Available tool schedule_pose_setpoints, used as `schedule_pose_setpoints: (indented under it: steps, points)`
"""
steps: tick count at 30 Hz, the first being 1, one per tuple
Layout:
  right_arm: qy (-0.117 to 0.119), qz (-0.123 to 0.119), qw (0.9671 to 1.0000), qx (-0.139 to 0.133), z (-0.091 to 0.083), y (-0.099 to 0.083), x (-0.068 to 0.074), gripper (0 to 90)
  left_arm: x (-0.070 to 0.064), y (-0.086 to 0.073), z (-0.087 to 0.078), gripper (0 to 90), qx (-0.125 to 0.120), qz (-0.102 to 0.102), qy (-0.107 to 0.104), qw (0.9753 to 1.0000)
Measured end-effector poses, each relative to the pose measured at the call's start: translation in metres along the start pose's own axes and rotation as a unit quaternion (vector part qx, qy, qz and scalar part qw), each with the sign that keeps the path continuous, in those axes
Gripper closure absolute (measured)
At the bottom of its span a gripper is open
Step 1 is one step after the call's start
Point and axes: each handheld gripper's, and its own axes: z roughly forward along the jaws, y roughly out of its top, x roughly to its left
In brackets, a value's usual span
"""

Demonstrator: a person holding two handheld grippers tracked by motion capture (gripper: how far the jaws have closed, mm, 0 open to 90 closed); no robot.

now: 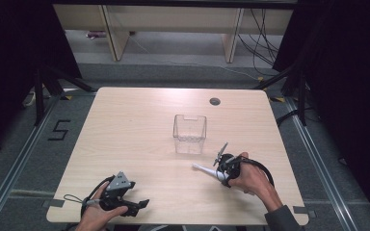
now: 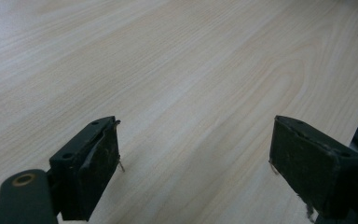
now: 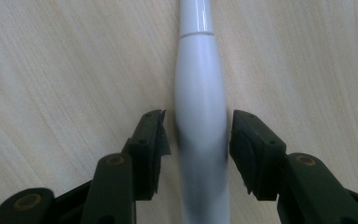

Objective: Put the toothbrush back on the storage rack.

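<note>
A white, smooth, tapered stick-like object (image 1: 202, 169) lies flat on the wooden table (image 1: 139, 120), front right of centre. My right gripper (image 1: 220, 175) straddles its thick end. In the right gripper view the white object (image 3: 200, 93) runs up between the two jaws of the right gripper (image 3: 196, 126), with a thin gap on each side, so the gripper is open. My left gripper (image 1: 137, 205) rests near the table's front left edge. It is open (image 2: 196, 149), with bare wood between its jaws.
A clear plastic box (image 1: 190, 134) stands upright at the table's middle, just beyond the white object. A round cable hole (image 1: 215, 101) sits near the far edge. Tripod legs (image 1: 43, 86) and cables stand on the floor around the table.
</note>
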Motion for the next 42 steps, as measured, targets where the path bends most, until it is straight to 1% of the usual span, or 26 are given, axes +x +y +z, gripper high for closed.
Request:
schedule_pose_setpoints:
  steps: [1, 3, 4, 5, 7, 8, 9, 10, 11, 13, 15, 16, 18, 22, 27, 28, 29, 31, 32, 34, 35, 36, 37, 38, 41, 42]
  points:
    - [0.003, 0.011, 0.9999, 0.007, -0.001, 0.001, 0.002, 55.7, 0.001, 0.0, -0.001, 15.0, 0.005, 0.007, 0.002, 1.0]
    - [0.003, 0.015, 0.9998, 0.009, 0.0, 0.002, 0.002, 56.8, 0.001, 0.0, -0.001, 15.0, 0.005, 0.008, 0.002, 1.0]
    - [0.002, -0.002, 0.9999, 0.011, 0.001, 0.002, 0.0, 57.6, 0.001, 0.0, -0.001, 15.0, 0.005, 0.008, 0.002, 1.0]
    - [0.002, 0.023, 0.9995, 0.021, 0.0, 0.003, 0.004, 57.6, 0.001, 0.0, -0.001, 15.0, 0.005, 0.008, 0.002, 1.0]
    - [0.009, -0.003, 0.9999, 0.014, 0.002, 0.003, -0.001, 58.1, 0.0, 0.0, 0.0, 15.0, 0.0, 0.001, 0.001, 1.0]
    - [0.008, -0.001, 0.9998, 0.016, 0.002, 0.003, -0.001, 58.4, 0.001, 0.0, -0.001, 15.0, 0.005, 0.004, -0.001, 1.0]
    - [0.003, 0.007, 0.9998, 0.019, 0.002, 0.003, 0.0, 58.9, -0.001, 0.0, 0.001, 15.0, -0.003, -0.005, -0.001, 1.0]
    - [0.003, 0.007, 0.9997, 0.022, 0.002, 0.004, 0.0, 59.3, 0.001, 0.0, -0.001, 15.1, 0.008, 0.008, -0.001, 0.9999]
    - [0.008, 0.013, 0.9996, 0.023, 0.001, 0.004, 0.001, 60.2, 0.001, 0.0, 0.0, 15.0, 0.006, 0.007, 0.002, 1.0]
    - [0.011, -0.003, 0.9996, 0.024, 0.002, 0.004, -0.003, 62.7, 0.001, 0.0, 0.0, 15.0, 0.005, 0.007, 0.002, 1.0]
    - [0.021, -0.002, 0.9994, 0.027, 0.002, 0.005, -0.005, 63.6, -0.001, 0.0, 0.001, 15.0, -0.003, -0.006, -0.001, 1.0]
    - [0.02, 0.011, 0.9993, 0.031, 0.002, 0.006, -0.004, 64.2, -0.001, 0.0, 0.001, 15.0, -0.003, -0.006, -0.001, 1.0]
    - [0.022, 0.002, 0.9991, 0.037, 0.002, 0.007, -0.006, 65.1, 0.001, 0.0, -0.001, 15.0, 0.007, 0.006, -0.001, 1.0]
    - [0.023, 0.004, 0.9988, 0.043, 0.002, 0.009, -0.005, 65.9, 0.0, 0.0, 0.0, 15.0, 0.002, -0.001, -0.001, 1.0]
    - [0.029, -0.002, 0.9986, 0.044, 0.003, 0.009, -0.008, 66.1, 0.001, 0.0, 0.0, 15.0, 0.007, 0.007, 0.001, 1.0]
    - [0.028, -0.004, 0.9986, 0.045, 0.003, 0.01, -0.008, 66.1, -0.001, 0.0, 0.001, 15.0, -0.002, -0.006, -0.001, 1.0]
    - [0.026, 0.005, 0.9983, 0.052, 0.003, 0.011, -0.007, 66.1, -0.001, 0.0, 0.001, 15.0, -0.003, -0.006, -0.001, 1.0]
    - [0.027, -0.011, 0.998, 0.055, 0.003, 0.012, -0.008, 66.2, -0.001, 0.0, 0.001, 15.0, -0.004, -0.005, -0.001, 1.0]
    - [0.028, -0.001, 0.9979, 0.058, 0.003, 0.013, -0.007, 66.2, 0.0, 0.0, 0.0, 15.0, 0.001, 0.0, -0.001, 1.0]
    - [0.028, -0.003, 0.9979, 0.058, 0.003, 0.013, -0.009, 66.2, 0.0, 0.0, 0.0, 15.0, 0.002, 0.0, -0.002, 1.0]
    - [0.03, -0.001, 0.9978, 0.058, 0.003, 0.013, -0.009, 66.3, -0.001, 0.0, 0.001, 15.0, -0.002, -0.005, -0.002, 1.0]
    - [0.028, -0.002, 0.998, 0.058, 0.003, 0.013, -0.009, 66.3, 0.001, 0.0, 0.0, 15.0, 0.006, 0.006, 0.0, 1.0]
    - [0.024, -0.008, 0.9983, 0.053, 0.004, 0.014, -0.01, 66.3, 0.001, 0.0, -0.001, 15.0, 0.006, 0.007, 0.001, 1.0]
    - [0.023, -0.012, 0.9985, 0.048, 0.004, 0.014, -0.01, 66.4, 0.0, 0.0, 0.0, 15.0, 0.001, 0.0, -0.001, 1.0]
    - [0.026, -0.009, 0.9985, 0.047, 0.003, 0.013, -0.01, 66.5, 0.0, 0.0, -0.001, 15.0, 0.005, 0.004, -0.001, 1.0]
    - [0.024, -0.007, 0.9987, 0.045, 0.003, 0.012, -0.009, 66.5, -0.001, 0.0, 0.0, 15.0, -0.001, -0.003, -0.001, 1.0]
